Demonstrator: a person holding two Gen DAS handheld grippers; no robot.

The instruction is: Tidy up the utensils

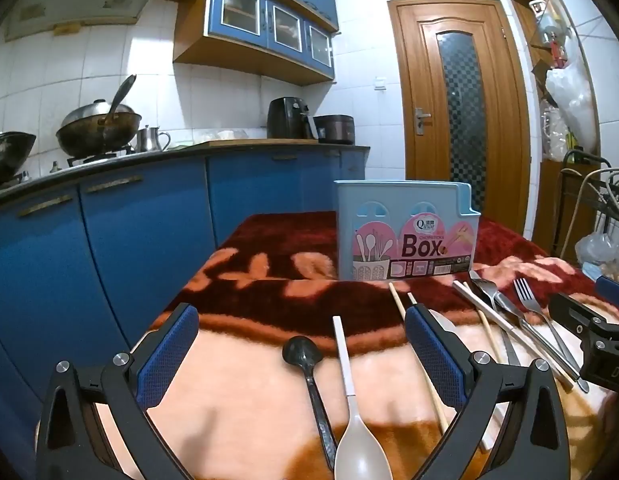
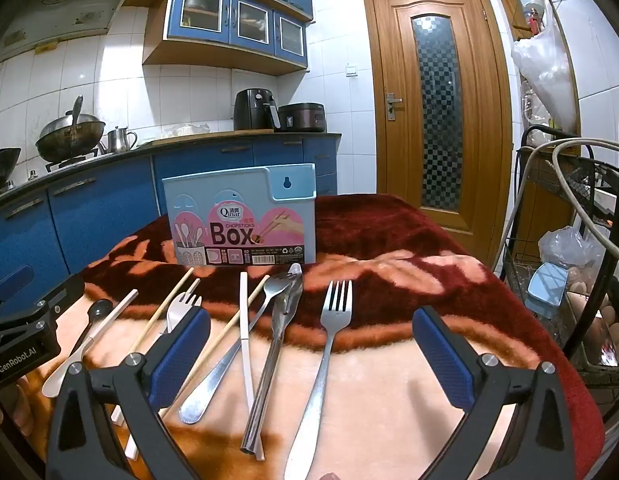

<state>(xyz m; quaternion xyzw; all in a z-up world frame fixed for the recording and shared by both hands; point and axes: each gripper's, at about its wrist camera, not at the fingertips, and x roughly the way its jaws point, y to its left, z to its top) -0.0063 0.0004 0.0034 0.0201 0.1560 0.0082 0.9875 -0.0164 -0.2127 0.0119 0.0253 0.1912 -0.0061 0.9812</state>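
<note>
A light blue utensil box (image 1: 405,232) (image 2: 245,220) with a pink "Box" label stands upright at the far side of the blanket-covered table (image 2: 449,280). My left gripper (image 1: 299,328) hangs open above a black spoon (image 1: 305,360) and a white spoon (image 1: 361,440). Both spoons lie between its fingers, untouched. My right gripper (image 2: 311,324) is open over a steel fork (image 2: 335,312), steel tongs (image 2: 285,320), a steel spoon (image 2: 265,292) and a white chopstick (image 2: 244,320). Wooden chopsticks (image 2: 173,300) and a second fork (image 2: 181,304) lie further left.
Blue cabinets and a counter (image 1: 149,156) with a wok (image 1: 97,128), a kettle, an air fryer (image 2: 255,110) and a rice cooker run along the left. Behind the table is a wooden door (image 2: 433,112). A wire rack (image 2: 569,208) with bags and eggs stands close to the table's right edge.
</note>
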